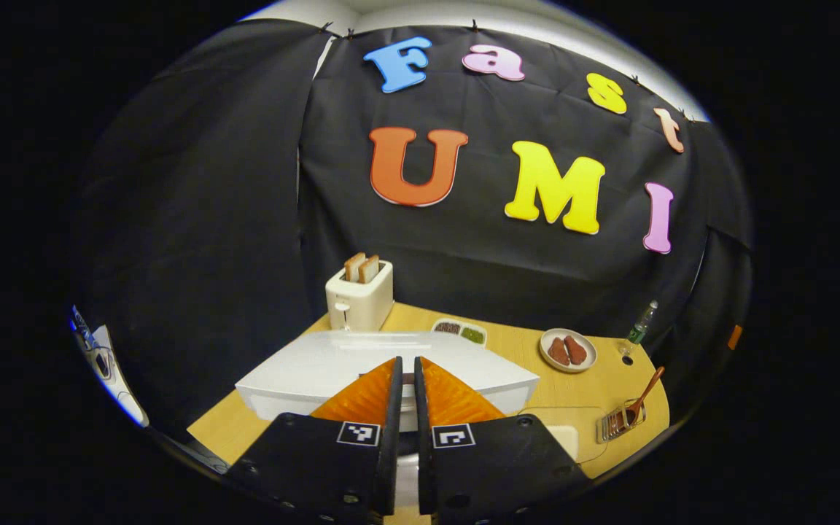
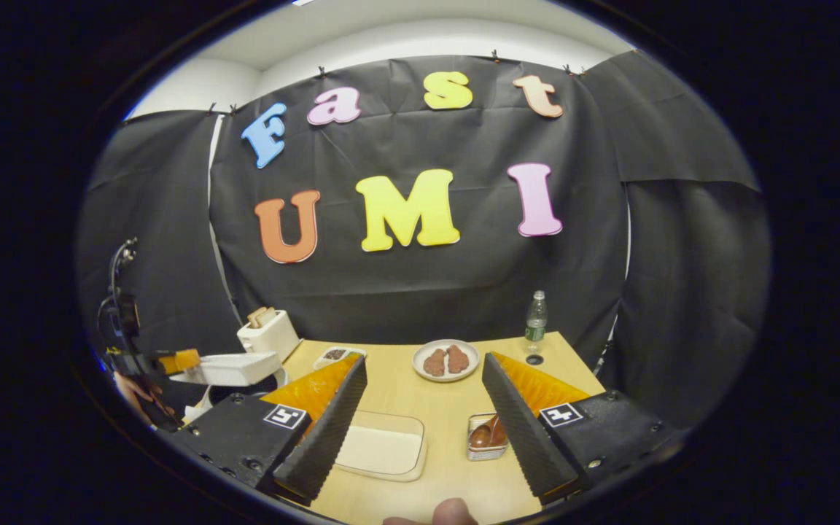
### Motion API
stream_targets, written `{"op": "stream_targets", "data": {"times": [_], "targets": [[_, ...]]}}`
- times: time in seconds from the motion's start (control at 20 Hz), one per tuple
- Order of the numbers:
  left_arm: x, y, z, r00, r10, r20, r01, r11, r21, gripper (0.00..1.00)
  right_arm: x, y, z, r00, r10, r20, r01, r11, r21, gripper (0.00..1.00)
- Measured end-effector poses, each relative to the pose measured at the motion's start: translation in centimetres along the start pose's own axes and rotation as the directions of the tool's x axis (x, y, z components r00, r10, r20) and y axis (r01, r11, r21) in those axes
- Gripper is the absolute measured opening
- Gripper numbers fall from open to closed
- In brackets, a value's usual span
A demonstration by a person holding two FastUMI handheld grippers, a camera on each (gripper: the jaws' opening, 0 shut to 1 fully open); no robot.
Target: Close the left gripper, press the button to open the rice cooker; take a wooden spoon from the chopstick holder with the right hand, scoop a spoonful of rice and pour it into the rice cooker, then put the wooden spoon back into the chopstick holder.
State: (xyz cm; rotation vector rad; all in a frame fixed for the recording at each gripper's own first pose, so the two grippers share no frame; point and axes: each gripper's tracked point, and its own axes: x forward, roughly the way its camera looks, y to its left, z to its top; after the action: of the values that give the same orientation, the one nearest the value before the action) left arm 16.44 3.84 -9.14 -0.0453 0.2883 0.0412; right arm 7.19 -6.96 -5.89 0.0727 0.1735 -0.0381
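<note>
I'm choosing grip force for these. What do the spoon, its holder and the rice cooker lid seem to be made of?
The spoon looks like wood: reddish-brown with a matte, warm tone. Its holder looks like clear plastic or metal wire, with shiny ribbed walls; I can't tell which. The rice cooker lid looks like smooth white plastic with a soft sheen.

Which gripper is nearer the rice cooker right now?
Left. The left gripper, fingers together, sits right at the rice cooker, just in front of its raised lid. The right gripper hangs open over the table, off to the cooker's right, near the chopstick holder.
</note>
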Motion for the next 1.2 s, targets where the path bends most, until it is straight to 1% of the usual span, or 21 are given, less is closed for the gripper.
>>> {"op": "stream_targets", "data": {"times": [0.05, 0.1, 0.15, 0.2, 0.25, 0.3, 0.35, 0.4, 0.45, 0.5, 0.55, 0.6, 0.65, 0.7, 0.8, 1.05, 1.15, 1.2], "targets": [[0.4, -0.2, 1.2, 1.000, -0.002, 0.028, 0.002, 1.000, 0.009, 0.13, -0.2, -0.2, 0.0, 1.000, -0.004, -0.001, 0.004, 1.000, 0.001, 1.00], [0.9, -0.3, 2.6, 0.998, 0.000, 0.063, -0.002, 1.000, 0.020, 0.14, -0.3, -0.3, -0.1, 1.000, -0.007, -0.002, 0.007, 1.000, 0.000, 0.98], [1.0, -0.6, 4.0, 0.995, -0.006, 0.096, 0.003, 1.000, 0.029, 0.14, -0.5, -0.6, 0.0, 1.000, -0.014, -0.002, 0.014, 1.000, -0.004, 0.98], [1.3, -0.7, 5.3, 0.992, -0.006, 0.127, 0.000, 0.999, 0.044, 0.19, -0.7, -1.0, 0.2, 1.000, -0.021, 0.001, 0.021, 1.000, -0.008, 0.98], [1.3, -1.0, 6.4, 0.988, -0.015, 0.154, 0.006, 0.998, 0.056, 0.19, -0.9, -1.4, 0.4, 1.000, -0.028, 0.005, 0.028, 1.000, -0.008, 0.98], [1.0, -1.5, 7.5, 0.982, -0.030, 0.186, 0.017, 0.997, 0.071, 0.18, -1.1, -1.7, 0.4, 0.999, -0.034, 0.008, 0.034, 0.999, -0.006, 1.00], [0.3, -2.2, 9.3, 0.974, -0.043, 0.220, 0.024, 0.996, 0.086, 0.21, -1.2, -2.1, 0.5, 0.999, -0.040, 0.010, 0.040, 0.999, -0.005, 1.00], [-0.3, -2.2, 10.0, 0.968, -0.046, 0.246, 0.022, 0.995, 0.100, 0.28, -1.2, -2.5, 0.3, 0.999, -0.046, 0.006, 0.046, 0.999, -0.005, 1.00], [-0.8, -2.5, 10.4, 0.963, -0.059, 0.265, 0.030, 0.993, 0.110, 0.40, -1.3, -2.9, 0.3, 0.999, -0.053, 0.003, 0.053, 0.999, -0.004, 1.00], [-1.5, -2.9, 9.9, 0.958, -0.064, 0.279, 0.032, 0.993, 0.115, 0.62, -1.4, -3.3, 0.1, 0.998, -0.059, 0.003, 0.059, 0.998, 0.002, 0.99], [-2.0, -3.4, 9.9, 0.957, -0.074, 0.280, 0.042, 0.992, 0.116, 0.66, -1.4, -3.5, 0.1, 0.998, -0.061, 0.000, 0.061, 0.998, 0.010, 1.00], [-2.8, -3.9, 9.7, 0.957, -0.087, 0.277, 0.056, 0.992, 0.115, 0.76, -1.3, -3.8, -0.3, 0.998, -0.064, -0.008, 0.064, 0.998, 0.013, 1.00], [-3.7, -4.0, 9.3, 0.957, -0.086, 0.276, 0.055, 0.991, 0.118, 0.83, -1.3, -4.0, -0.6, 0.998, -0.068, -0.017, 0.068, 0.998, 0.014, 1.00], [-4.2, -4.1, 9.3, 0.956, -0.084, 0.282, 0.050, 0.991, 0.126, 0.97, -1.2, -4.3, -0.9, 0.997, -0.071, -0.025, 0.071, 0.997, 0.016, 1.00], [-5.6, -4.7, 8.9, 0.954, -0.092, 0.286, 0.055, 0.990, 0.133, 0.96, -1.1, -4.9, -1.5, 0.997, -0.071, -0.042, 0.072, 0.997, 0.030, 1.00], [-7.7, -6.7, 7.1, 0.960, -0.120, 0.253, 0.094, 0.989, 0.115, 0.96, 0.1, -6.7, -3.0, 0.994, -0.073, -0.078, 0.078, 0.996, 0.054, 1.00], [-7.9, -8.3, 5.8, 0.964, -0.150, 0.219, 0.132, 0.986, 0.097, 0.96, 1.5, -7.9, -3.9, 0.991, -0.071, -0.114, 0.081, 0.993, 0.085, 1.00], [-8.1, -8.9, 5.4, 0.966, -0.157, 0.205, 0.140, 0.985, 0.097, 0.94, 2.2, -8.7, -4.7, 0.989, -0.070, -0.132, 0.084, 0.991, 0.102, 1.00]]}}
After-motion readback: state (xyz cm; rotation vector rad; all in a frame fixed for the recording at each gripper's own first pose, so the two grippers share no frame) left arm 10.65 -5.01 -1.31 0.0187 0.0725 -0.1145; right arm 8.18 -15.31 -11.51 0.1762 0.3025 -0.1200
